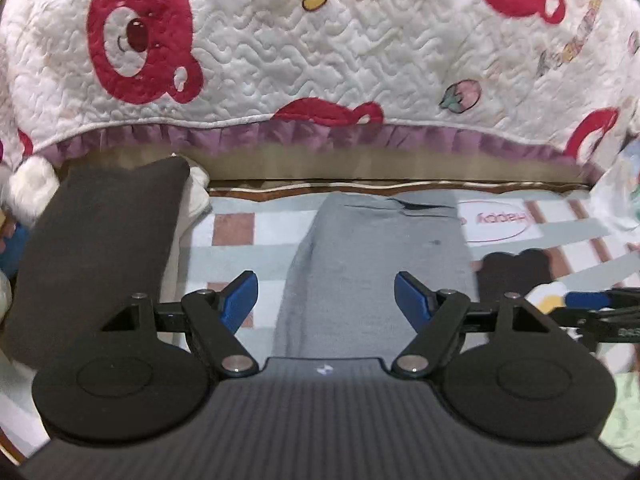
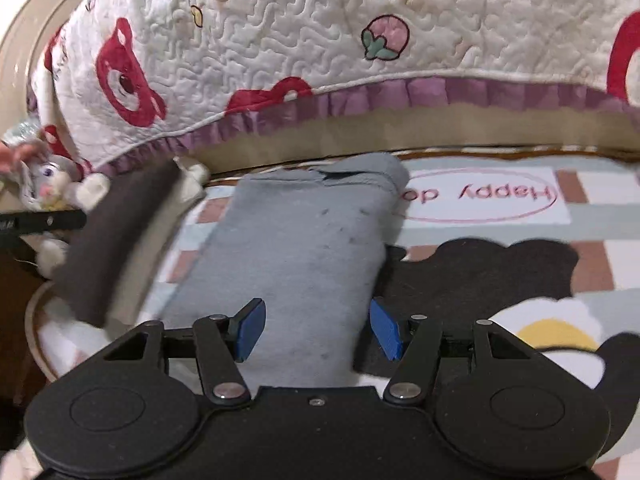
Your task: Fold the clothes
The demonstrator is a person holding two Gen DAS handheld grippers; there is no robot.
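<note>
a checked play mat [image 2: 600, 216] on the floor is seen beneath a quilted bear-print cover [image 1: 280, 60]. the left claw [image 1: 326, 300] is held spread, nothing between its blue pads, over the near end of a grey folded garment [image 1: 380, 264]. the right claw [image 2: 318, 330] is likewise spread and empty, above the same cloth. the garment's long axis runs away from both claws toward the cover's purple frill [image 2: 440, 92]. the near edge is judged about equally close to both claws. a dark brown cloth [image 1: 96, 248] lies to the left.
</note>
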